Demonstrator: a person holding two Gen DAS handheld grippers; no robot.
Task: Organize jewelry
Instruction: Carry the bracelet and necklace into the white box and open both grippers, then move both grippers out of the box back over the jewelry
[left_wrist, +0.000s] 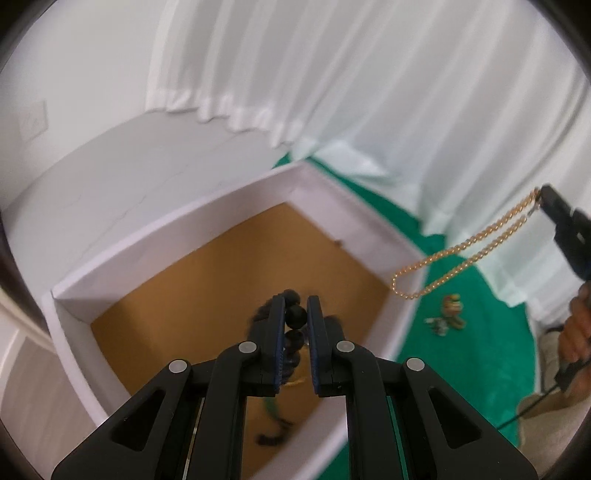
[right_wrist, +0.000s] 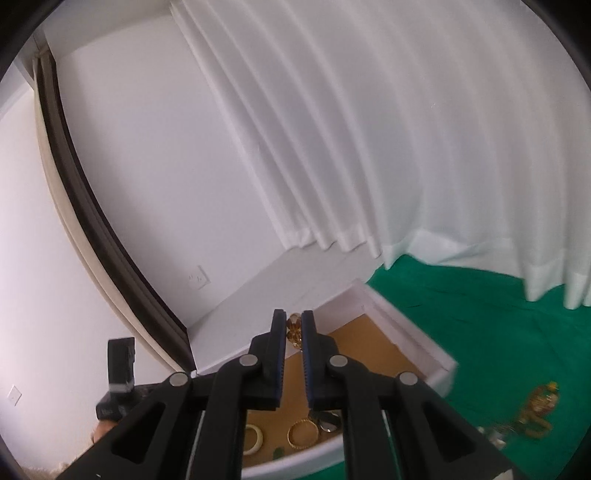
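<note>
We see a green cloth (left_wrist: 461, 369) carrying a white box (left_wrist: 177, 236) with a brown floor. Left hand-held gripper (left_wrist: 296, 314) is clenched on a black bead string (left_wrist: 296, 313), held over the box. Right hand-held gripper (right_wrist: 294, 325) is grasping a gold chain (left_wrist: 458, 251) dangling above the box's right rim. A gold bangle (right_wrist: 303, 434) and white ring (right_wrist: 254, 437) lie inside; small loose jewelry (left_wrist: 448, 314) sits on the cloth just beside the box.

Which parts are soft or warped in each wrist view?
Left wrist: fisheye bends the white box rim; dark beads in the left gripper and the box floor are blurred; gold chain fairly crisp. Right wrist: curtain hem and loose jewelry smeared; lighting flat.
</note>
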